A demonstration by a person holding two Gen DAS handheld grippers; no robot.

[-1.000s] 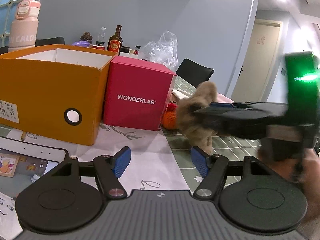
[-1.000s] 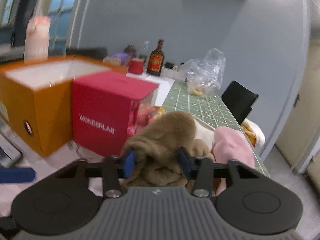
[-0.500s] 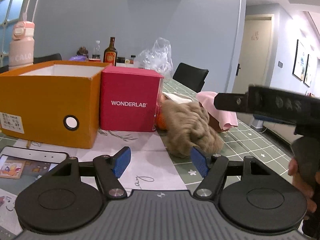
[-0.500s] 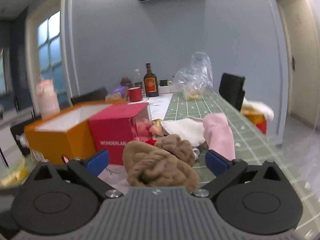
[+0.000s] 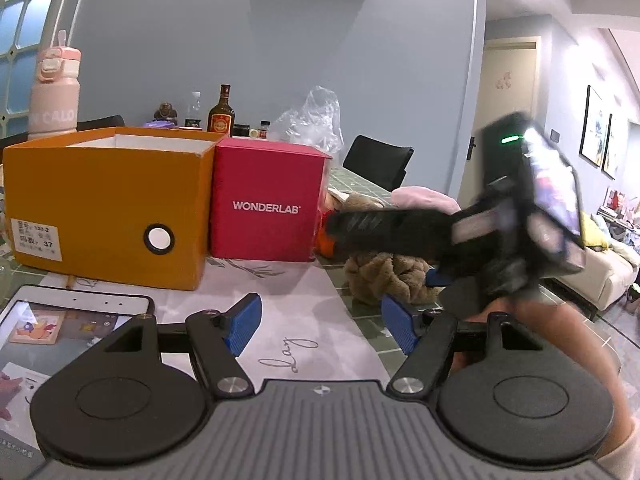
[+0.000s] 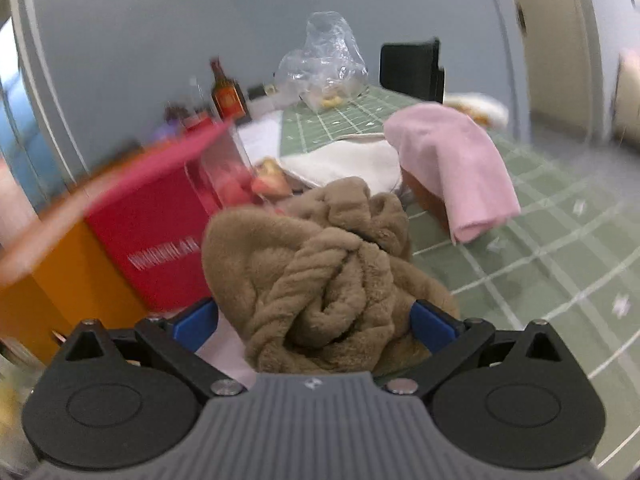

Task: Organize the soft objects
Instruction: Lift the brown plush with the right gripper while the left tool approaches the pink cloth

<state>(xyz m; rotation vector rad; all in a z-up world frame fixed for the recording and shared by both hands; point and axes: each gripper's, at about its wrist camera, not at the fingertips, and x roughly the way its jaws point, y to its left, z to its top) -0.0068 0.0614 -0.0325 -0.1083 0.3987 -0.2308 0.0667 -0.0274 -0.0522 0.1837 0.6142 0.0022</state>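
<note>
Only the left view shows the orange box (image 5: 108, 208).

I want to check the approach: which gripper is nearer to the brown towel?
Right. The right gripper has the brown towel between its open fingers; the left gripper hangs back over the table, short of it.

Your left gripper (image 5: 320, 326) jaws spread wide with nothing between the blue pads, pointing slightly downward, your right gripper (image 6: 314, 322) jaws at their widest, blue pads clear on both sides, your hand (image 5: 532, 320) under its blurred body
</note>
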